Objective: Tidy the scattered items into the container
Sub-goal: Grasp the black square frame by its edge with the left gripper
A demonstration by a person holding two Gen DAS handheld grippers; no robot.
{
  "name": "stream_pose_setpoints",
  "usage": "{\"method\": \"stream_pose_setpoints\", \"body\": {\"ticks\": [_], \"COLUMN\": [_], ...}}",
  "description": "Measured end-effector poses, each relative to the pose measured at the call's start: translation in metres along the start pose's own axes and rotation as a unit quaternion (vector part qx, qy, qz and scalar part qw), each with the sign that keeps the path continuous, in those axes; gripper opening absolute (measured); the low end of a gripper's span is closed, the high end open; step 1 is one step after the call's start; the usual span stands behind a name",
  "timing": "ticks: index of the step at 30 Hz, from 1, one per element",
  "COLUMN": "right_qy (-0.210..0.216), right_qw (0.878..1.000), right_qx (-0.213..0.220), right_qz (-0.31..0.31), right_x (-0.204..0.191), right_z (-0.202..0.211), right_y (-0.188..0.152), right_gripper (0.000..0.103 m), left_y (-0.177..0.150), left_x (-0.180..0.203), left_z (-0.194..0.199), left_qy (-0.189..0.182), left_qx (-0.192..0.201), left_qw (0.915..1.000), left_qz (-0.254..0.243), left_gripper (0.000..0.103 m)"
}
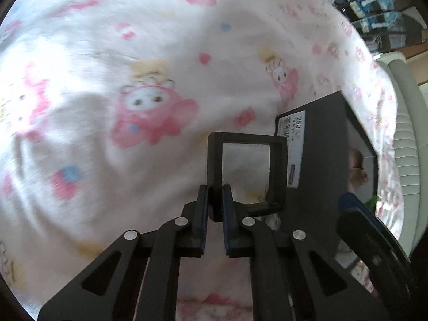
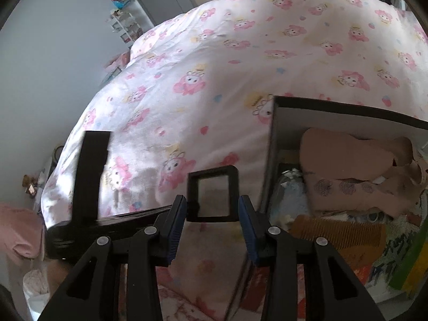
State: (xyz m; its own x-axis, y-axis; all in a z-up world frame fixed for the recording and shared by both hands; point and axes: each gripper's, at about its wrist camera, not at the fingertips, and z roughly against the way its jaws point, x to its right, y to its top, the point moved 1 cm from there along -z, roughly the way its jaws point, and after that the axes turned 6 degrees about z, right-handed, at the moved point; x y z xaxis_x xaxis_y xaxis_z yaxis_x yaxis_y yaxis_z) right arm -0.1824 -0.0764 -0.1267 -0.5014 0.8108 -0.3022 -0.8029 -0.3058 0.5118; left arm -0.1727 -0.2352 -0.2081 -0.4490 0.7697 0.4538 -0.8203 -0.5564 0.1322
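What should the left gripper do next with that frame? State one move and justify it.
Probably lift the small black frame and carry it over the black box: the left gripper is shut on the frame's edge, and the box beside it stands open with items inside.

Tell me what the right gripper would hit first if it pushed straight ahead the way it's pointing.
Probably the small black frame: it sits straight ahead, between the fingers of the right gripper. Past it lies the pink patterned bedspread. Depth is hard to judge in this view.
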Motion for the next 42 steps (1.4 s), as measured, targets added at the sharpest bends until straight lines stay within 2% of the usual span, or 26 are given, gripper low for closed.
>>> {"method": "stream_pose_setpoints", "body": {"ticks": [3, 7, 11, 13, 16, 19, 21, 26, 33, 37, 42], "right_qy": [0.008, 0.026, 0.045, 0.045, 0.052, 0.036, 0.036, 0.047, -0.022, 0.014, 0.026], "right_qw": [1.0, 0.999, 0.998, 0.999, 0.999, 0.999, 0.999, 0.996, 0.992, 0.988, 0.986], "right_qx": [-0.007, -0.031, -0.02, -0.017, -0.006, -0.013, -0.027, -0.071, -0.105, -0.149, -0.156], "right_qz": [0.015, 0.026, 0.033, 0.016, -0.011, 0.003, 0.017, 0.024, 0.066, 0.038, 0.06], "right_x": [-0.016, -0.037, -0.046, -0.039, -0.029, -0.032, -0.04, -0.058, -0.065, -0.057, -0.067], "right_z": [-0.002, -0.014, -0.007, -0.005, -0.002, -0.005, -0.013, -0.054, -0.104, -0.131, -0.129], "right_y": [-0.007, -0.014, -0.011, -0.006, 0.001, 0.003, 0.0, -0.011, -0.022, -0.029, -0.033], "right_gripper": [0.036, 0.036, 0.036, 0.036, 0.036, 0.036, 0.036, 0.036, 0.036, 0.038, 0.038], "left_y": [-0.009, -0.014, -0.021, -0.023, -0.021, -0.024, -0.022, -0.014, 0.005, 0.011, 0.01], "left_x": [-0.022, -0.057, -0.081, -0.092, -0.109, -0.125, -0.124, -0.127, -0.123, -0.127, -0.141], "left_z": [0.022, 0.023, 0.033, 0.038, 0.03, 0.024, 0.023, 0.016, 0.007, 0.005, 0.012], "left_qy": [0.013, 0.044, 0.045, 0.033, 0.015, -0.028, -0.048, -0.053, -0.061, -0.076, -0.082], "left_qx": [0.015, 0.001, 0.016, 0.027, 0.022, 0.0, 0.001, -0.005, -0.006, -0.006, -0.001], "left_qw": [0.9998, 0.9989, 0.9978, 0.9973, 0.9958, 0.9922, 0.9914, 0.991, 0.9919, 0.9895, 0.987], "left_qz": [0.007, 0.017, 0.045, 0.059, 0.088, 0.121, 0.122, 0.123, 0.111, 0.122, 0.138], "left_gripper": [0.008, 0.009, 0.01, 0.011, 0.013, 0.013, 0.019, 0.021, 0.02, 0.02, 0.02]}}
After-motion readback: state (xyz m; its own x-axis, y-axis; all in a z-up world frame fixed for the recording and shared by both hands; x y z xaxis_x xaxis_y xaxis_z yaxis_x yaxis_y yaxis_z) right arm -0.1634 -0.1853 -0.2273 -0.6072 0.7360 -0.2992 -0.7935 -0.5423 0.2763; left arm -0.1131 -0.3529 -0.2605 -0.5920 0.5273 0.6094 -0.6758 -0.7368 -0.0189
